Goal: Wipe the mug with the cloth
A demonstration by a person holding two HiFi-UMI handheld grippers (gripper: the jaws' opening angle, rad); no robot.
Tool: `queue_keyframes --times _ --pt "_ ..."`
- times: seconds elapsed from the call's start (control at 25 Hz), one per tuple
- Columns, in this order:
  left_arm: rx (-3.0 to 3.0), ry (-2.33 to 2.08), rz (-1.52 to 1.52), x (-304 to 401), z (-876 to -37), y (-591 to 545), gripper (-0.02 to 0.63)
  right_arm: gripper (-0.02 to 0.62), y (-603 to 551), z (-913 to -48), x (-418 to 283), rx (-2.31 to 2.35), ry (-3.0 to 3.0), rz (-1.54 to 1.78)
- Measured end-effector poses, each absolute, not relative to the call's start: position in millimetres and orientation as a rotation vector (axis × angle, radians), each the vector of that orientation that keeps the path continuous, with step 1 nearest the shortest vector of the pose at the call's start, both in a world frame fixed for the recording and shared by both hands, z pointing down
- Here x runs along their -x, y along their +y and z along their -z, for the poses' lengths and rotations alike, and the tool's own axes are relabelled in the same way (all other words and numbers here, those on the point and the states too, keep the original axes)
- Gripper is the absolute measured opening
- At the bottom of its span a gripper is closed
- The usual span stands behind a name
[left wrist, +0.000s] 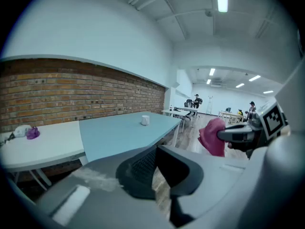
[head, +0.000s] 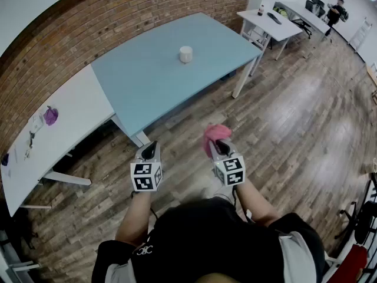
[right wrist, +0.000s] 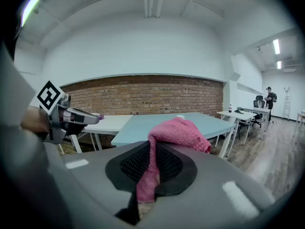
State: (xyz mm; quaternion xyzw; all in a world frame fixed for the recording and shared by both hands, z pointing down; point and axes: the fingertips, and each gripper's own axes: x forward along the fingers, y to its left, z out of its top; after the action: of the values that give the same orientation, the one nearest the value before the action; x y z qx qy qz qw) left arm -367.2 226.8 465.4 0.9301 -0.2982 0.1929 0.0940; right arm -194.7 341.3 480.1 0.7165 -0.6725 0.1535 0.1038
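Note:
A small white mug (head: 186, 54) stands far off on the light blue table (head: 147, 87); the left gripper view also shows the mug (left wrist: 145, 120). Both grippers hang over the wooden floor, well short of the table. My right gripper (head: 219, 149) is shut on a pink cloth (head: 215, 134). In the right gripper view the cloth (right wrist: 178, 132) bunches above the jaws (right wrist: 151, 168) and hides most of the mug. My left gripper (head: 151, 150) is shut with nothing in it (left wrist: 158, 163). From the left gripper view the cloth (left wrist: 212, 136) hangs at the right.
A white table (head: 59, 140) adjoins the blue one on the left, with a purple object (head: 50, 115) on it. A brick wall runs behind both. White desks (head: 277, 23) and a person (head: 337, 9) are far right. Chairs (head: 359, 223) stand at the lower right.

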Motion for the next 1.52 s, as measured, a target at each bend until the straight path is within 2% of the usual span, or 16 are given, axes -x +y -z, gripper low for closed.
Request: queue_keyframes --times 0.68,1.12,1.52 --pt "-2.827 -0.797 -0.527 388 -467 204 0.005 0.035 320 -473 228 -2.191 -1.979 -0.399" --pt "-2.864 -0.781 -0.492 429 -474 176 0.005 0.035 315 -483 268 -2.267 -1.912 -0.447" --pt "-2.856 -0.757 -0.525 410 -488 156 0.005 0.035 298 -477 237 -2.291 -1.886 -0.397"
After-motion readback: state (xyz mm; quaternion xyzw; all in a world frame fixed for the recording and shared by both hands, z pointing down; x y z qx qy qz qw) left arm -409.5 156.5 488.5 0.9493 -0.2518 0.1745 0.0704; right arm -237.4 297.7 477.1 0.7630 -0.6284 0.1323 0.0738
